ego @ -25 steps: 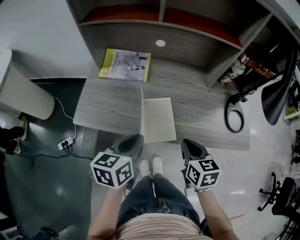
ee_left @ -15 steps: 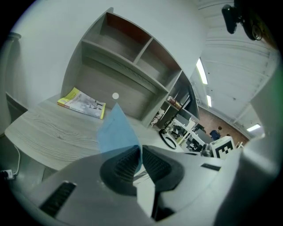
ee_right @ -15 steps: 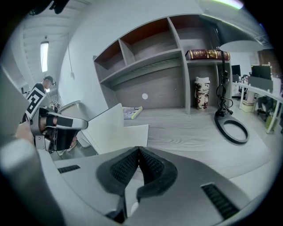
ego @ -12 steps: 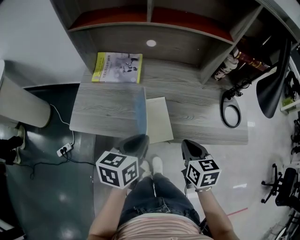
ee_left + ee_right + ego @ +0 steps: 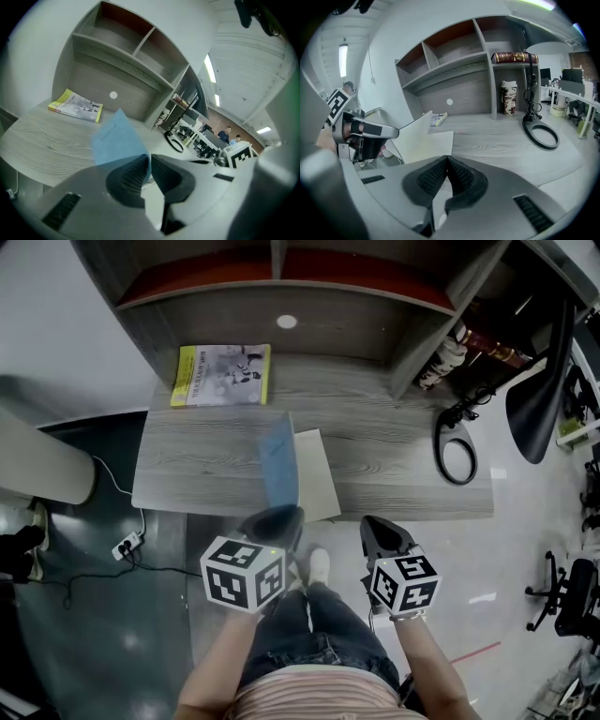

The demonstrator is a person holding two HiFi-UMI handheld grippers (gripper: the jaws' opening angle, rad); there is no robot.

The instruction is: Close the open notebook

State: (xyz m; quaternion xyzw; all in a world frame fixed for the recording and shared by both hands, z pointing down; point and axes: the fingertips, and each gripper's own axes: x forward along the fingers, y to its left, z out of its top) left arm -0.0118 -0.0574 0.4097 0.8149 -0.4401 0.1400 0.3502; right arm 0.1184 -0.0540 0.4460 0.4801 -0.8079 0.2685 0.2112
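Observation:
The notebook lies at the desk's near edge with its white right-hand page (image 5: 317, 476) flat. Its blue cover (image 5: 277, 461) is lifted off the desk and leans over that page. My left gripper (image 5: 283, 518) is shut on the cover's near edge; in the left gripper view the blue cover (image 5: 117, 137) rises from between the closed pads of that gripper (image 5: 149, 165). The right gripper view shows the raised cover's pale inner side (image 5: 414, 135) with the left gripper (image 5: 370, 133) on it. My right gripper (image 5: 376, 525) hangs just off the desk's edge, right of the notebook, shut and empty (image 5: 446, 162).
A yellow-edged booklet (image 5: 220, 374) lies at the desk's back left. A black cable ring (image 5: 457, 456) sits at the right end of the desk (image 5: 206, 456). Shelves (image 5: 281, 296) rise behind. A black chair (image 5: 539, 381) stands to the right; a power strip (image 5: 127, 545) lies on the floor.
The blue cover has swung from standing edge-on to leaning rightward over the white page. My left gripper moved right with it. The right gripper stayed put.

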